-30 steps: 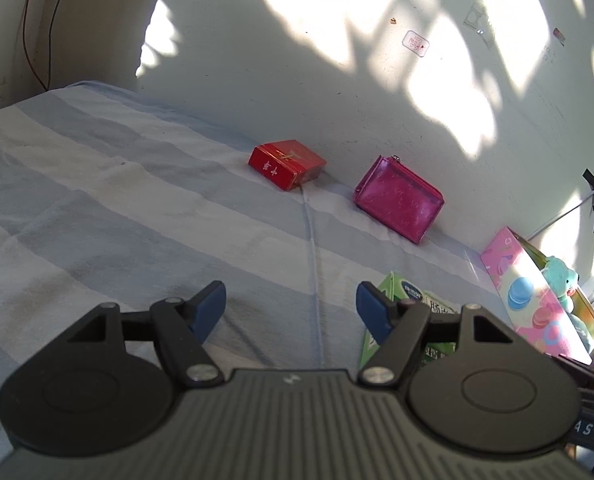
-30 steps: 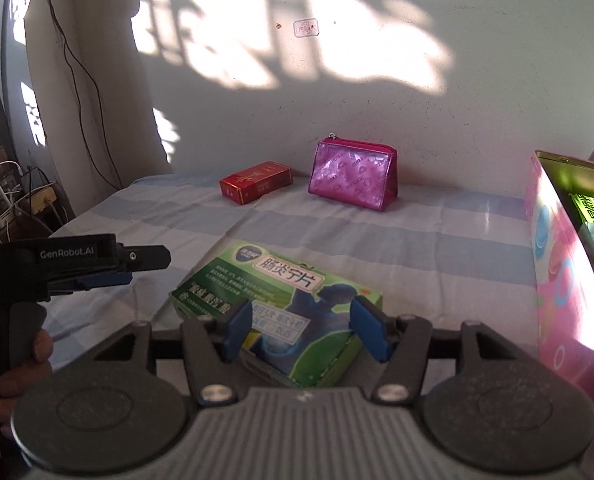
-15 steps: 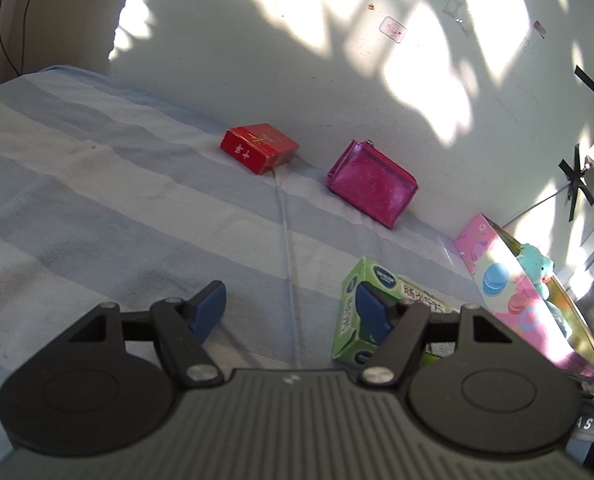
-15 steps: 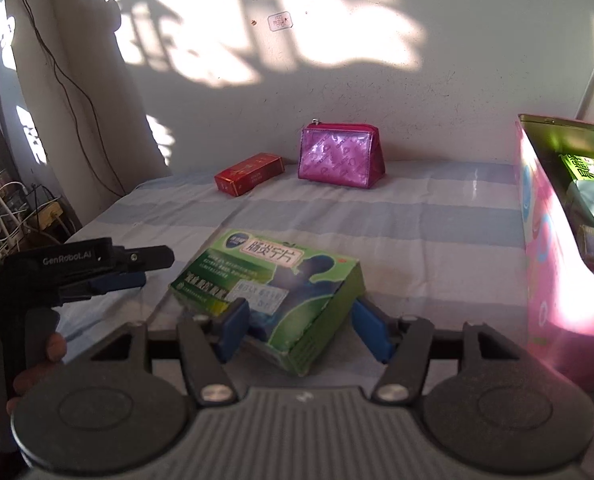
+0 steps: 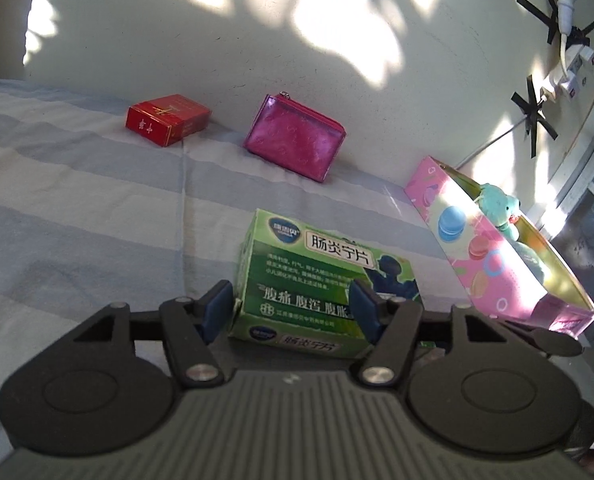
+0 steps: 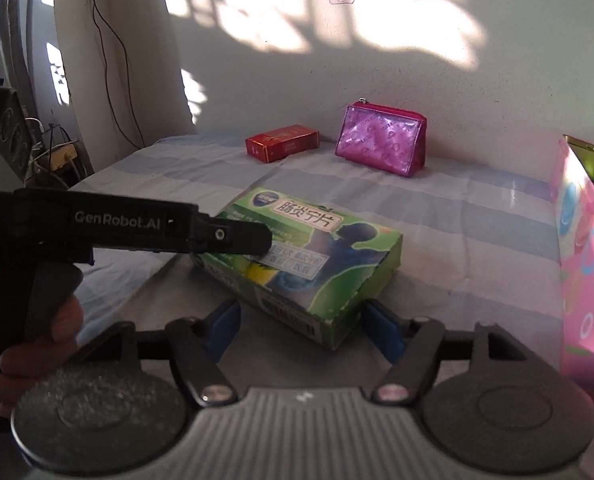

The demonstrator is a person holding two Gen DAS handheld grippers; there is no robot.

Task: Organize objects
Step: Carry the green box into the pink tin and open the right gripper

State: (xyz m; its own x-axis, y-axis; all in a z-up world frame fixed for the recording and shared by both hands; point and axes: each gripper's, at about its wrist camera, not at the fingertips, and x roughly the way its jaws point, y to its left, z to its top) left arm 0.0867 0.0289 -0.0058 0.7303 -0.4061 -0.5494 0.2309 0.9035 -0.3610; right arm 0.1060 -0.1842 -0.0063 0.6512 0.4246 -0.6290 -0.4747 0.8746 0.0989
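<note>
Left wrist view: left claw (image 5: 291,310) swung over to green medicine box (image 5: 317,276) on bed (image 5: 77,208), jaws just narrowed around it, contact unclear; right claw (image 6: 301,326) widened, released box (image 6: 297,256), indicating likely handover before pink box (image 5: 497,256).

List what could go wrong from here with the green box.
1. Both grippers crowd the green box: the left gripper, jaws just closing, straddles one end; the right gripper, jaws just opening, brackets its near corner. They could collide or twist it.
2. Its near end looks ragged; a squeeze there may crush it.
3. The pink box already holds a plush toy; room may be tight.
</note>
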